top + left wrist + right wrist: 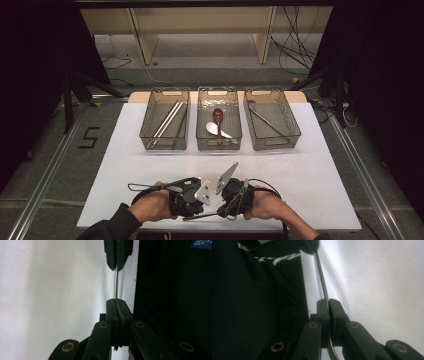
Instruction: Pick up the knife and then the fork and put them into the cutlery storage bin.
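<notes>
A thin metal utensil handle (115,285) runs between my two grippers, low over the white table (310,170) near its front edge. My left gripper (115,301) is shut on one end of it, and the right gripper's closed jaw tips hold the far end at the top of the left gripper view. My right gripper (328,301) is shut on the same handle (322,277), which curves away below its jaws. In the high view the left gripper (187,200) and right gripper (235,197) face each other, almost touching, with the handle (202,217) under them.
Three clear bins stand in a row at the table's back. The left bin (169,90) holds several metal sticks, the middle bin (217,89) a red spoon (218,116) and a white spoon (215,129), the right bin (263,91) one metal stick (266,121).
</notes>
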A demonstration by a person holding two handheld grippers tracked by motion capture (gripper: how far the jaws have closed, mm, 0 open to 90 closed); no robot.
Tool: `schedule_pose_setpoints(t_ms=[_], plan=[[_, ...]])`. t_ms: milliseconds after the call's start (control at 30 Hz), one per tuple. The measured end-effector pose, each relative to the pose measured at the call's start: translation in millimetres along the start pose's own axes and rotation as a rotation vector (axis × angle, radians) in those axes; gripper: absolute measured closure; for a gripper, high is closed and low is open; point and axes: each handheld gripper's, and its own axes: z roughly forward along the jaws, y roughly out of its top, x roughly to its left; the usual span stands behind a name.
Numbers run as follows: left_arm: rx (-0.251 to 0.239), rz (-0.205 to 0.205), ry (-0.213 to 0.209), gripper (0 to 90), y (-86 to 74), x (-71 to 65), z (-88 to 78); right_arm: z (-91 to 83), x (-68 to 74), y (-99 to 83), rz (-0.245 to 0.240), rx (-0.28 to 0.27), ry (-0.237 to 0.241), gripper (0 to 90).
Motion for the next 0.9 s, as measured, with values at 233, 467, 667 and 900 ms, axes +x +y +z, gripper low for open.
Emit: schedule_pose_setpoints(t_ms=[233, 467, 667, 900], plan=[[-0.026, -0.055, 0.024, 80.0, -5.8, 7.2, -5.8, -18.0, -5.8, -7.2, 0.037, -0.029, -0.045, 88.5], [-0.059, -0.148, 0.059, 55.8, -17.5, 13.6, -10.0, -48.0, -18.6, -18.4, 0.113, -0.115, -0.122, 88.5], [-0.096, -0.228, 0.103, 36.9, -28.7, 21.4, -12.2, -72.4, -31.4, -29.8, 0.174, -0.156, -0.19, 88.5], [-0.116, -0.309, 0.13, 27.8, -46.1, 29.2, -13.9, -102.0, -47.6, -44.5, 0.222, -0.204, -0.272, 88.5]])
